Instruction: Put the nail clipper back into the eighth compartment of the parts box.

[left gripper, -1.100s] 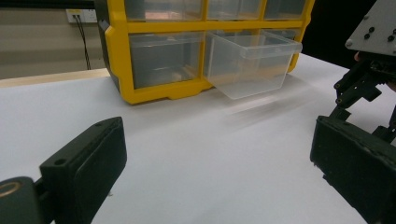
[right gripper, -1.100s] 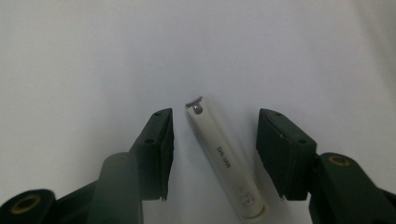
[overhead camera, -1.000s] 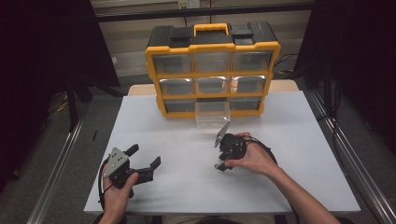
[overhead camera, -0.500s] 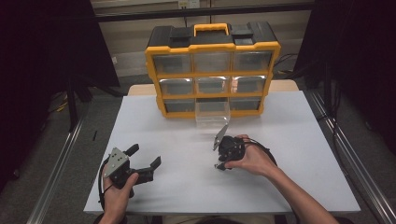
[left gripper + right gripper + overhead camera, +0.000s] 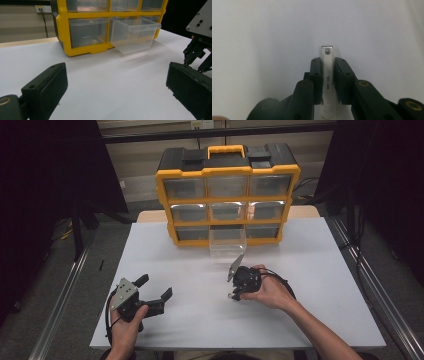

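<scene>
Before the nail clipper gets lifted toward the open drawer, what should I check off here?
1. Right tongs closed on the nail clipper: ok; the jaws have just been closing, and the pads press both its sides.
2. Clipper centred between the pads: ok.
3. Clipper off the table: cannot tell.
4. Clear drawer pulled out of the organizer: ok.
5. Drawer has room: ok, looks empty.
6. Left tongs open, apart from the path: ok.
</scene>
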Available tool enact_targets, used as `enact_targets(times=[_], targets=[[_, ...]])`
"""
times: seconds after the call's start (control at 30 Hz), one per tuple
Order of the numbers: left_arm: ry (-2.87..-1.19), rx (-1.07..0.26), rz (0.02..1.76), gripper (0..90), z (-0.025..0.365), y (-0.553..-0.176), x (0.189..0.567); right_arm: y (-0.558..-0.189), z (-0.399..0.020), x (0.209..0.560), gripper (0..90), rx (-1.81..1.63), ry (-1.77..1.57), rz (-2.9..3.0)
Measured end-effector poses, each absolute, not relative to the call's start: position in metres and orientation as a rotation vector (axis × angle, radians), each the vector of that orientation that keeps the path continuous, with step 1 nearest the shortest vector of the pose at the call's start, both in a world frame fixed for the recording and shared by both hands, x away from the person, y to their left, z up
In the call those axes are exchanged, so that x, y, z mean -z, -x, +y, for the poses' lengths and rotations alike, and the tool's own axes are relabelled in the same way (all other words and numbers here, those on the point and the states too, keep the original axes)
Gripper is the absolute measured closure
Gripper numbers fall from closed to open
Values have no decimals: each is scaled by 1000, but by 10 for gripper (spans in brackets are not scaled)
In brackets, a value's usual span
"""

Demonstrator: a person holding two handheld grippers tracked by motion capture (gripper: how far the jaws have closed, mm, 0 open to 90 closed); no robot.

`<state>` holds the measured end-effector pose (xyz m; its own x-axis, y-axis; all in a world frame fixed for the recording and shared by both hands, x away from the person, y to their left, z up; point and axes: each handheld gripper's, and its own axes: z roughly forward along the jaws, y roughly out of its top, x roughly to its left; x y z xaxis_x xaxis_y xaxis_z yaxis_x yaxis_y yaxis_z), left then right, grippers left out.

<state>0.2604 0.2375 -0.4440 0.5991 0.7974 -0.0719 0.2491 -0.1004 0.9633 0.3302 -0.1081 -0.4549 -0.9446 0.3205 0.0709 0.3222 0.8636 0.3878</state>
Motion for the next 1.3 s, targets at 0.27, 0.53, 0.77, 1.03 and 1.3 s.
enact_targets(times=[0.27,0.53,0.77,1.03,1.3], targets=[[-1650,-574,881,38,237,-260,445,-331,-110,455,774,647,564,-2998],[-1649,-580,883,40,239,-259,444,-333,-112,455,774,711,571,-2980],[-1642,-582,889,40,239,-258,444,-333,-115,450,774,769,586,-2980],[-1648,-576,883,39,239,-258,444,-335,-123,444,774,875,581,-2962],[-1641,-577,886,40,239,-258,444,-335,-129,440,774,1003,592,-2957]])
